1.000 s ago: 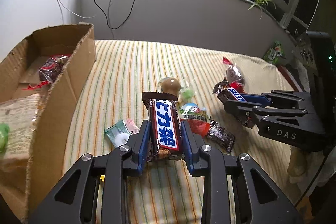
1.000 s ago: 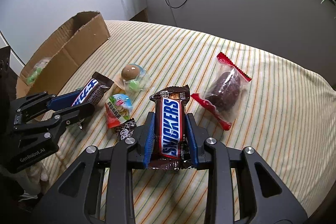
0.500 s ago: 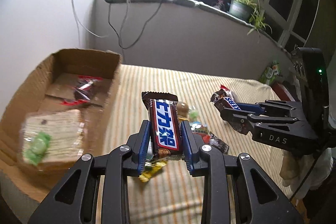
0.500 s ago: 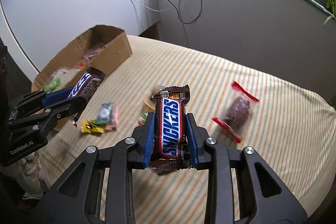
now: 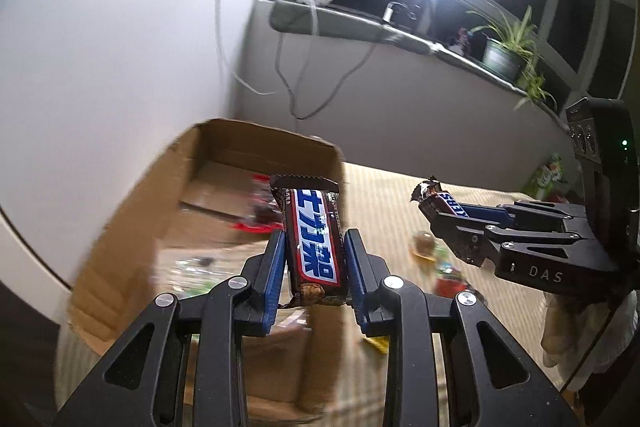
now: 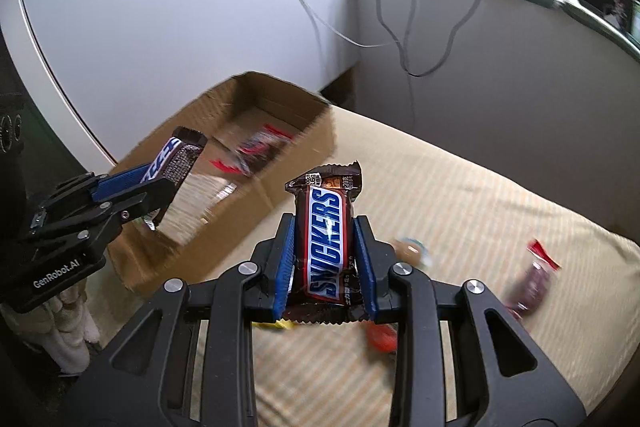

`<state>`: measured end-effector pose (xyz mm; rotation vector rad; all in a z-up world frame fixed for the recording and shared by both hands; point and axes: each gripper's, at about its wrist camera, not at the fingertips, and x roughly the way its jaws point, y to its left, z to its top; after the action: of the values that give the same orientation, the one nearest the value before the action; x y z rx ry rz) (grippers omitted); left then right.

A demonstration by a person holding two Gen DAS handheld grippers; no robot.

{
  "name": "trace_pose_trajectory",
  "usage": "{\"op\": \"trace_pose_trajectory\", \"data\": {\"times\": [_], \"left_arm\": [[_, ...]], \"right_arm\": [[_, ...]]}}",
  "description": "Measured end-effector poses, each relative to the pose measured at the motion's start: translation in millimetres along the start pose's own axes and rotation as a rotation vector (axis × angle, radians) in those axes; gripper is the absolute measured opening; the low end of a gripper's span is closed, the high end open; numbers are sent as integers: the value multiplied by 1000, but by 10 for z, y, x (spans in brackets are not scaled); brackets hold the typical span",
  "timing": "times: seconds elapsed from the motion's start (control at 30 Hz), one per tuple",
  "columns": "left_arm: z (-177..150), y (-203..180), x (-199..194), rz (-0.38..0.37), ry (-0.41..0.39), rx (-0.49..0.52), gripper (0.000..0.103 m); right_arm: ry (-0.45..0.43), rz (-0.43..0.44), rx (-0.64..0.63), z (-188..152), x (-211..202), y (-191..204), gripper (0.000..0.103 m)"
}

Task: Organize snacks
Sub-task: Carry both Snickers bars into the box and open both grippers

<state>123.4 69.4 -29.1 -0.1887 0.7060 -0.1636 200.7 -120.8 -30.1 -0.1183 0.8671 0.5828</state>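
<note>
My left gripper (image 5: 314,247) is shut on a Snickers bar with Chinese lettering (image 5: 312,243) and holds it in the air at the near edge of the open cardboard box (image 5: 168,195). My right gripper (image 6: 324,239) is shut on a second Snickers bar (image 6: 326,223), held above the striped cloth beside the box (image 6: 224,227). Each gripper shows in the other's view: the right one (image 5: 440,211) and the left one (image 6: 176,163). Inside the box lie a red-edged snack bag (image 6: 256,147) and other blurred packets.
Loose snacks lie on the striped cloth (image 6: 460,195): a round brown sweet (image 5: 424,245), a red packet (image 5: 448,283), a dark red-edged bag (image 6: 532,279), a yellow wrapper (image 5: 378,343). White wall, cables and a plant ledge stand behind. The view is motion-blurred.
Both grippers have lifted their Snickers bars off the cloth and moved left towards the cardboard box. The box now fills more of both views.
</note>
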Motion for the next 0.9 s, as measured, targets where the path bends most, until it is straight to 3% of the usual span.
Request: {"op": "trace_pose_trajectory", "data": {"times": [0.43,0.9], "left_arm": [[22,516,-6,74,-2,-64,28],[-25,709,-34,103,0,-100,28]], "right_arm": [[35,58,-71,353,448,556,30],[86,96,-92,383,777,803,30]]}}
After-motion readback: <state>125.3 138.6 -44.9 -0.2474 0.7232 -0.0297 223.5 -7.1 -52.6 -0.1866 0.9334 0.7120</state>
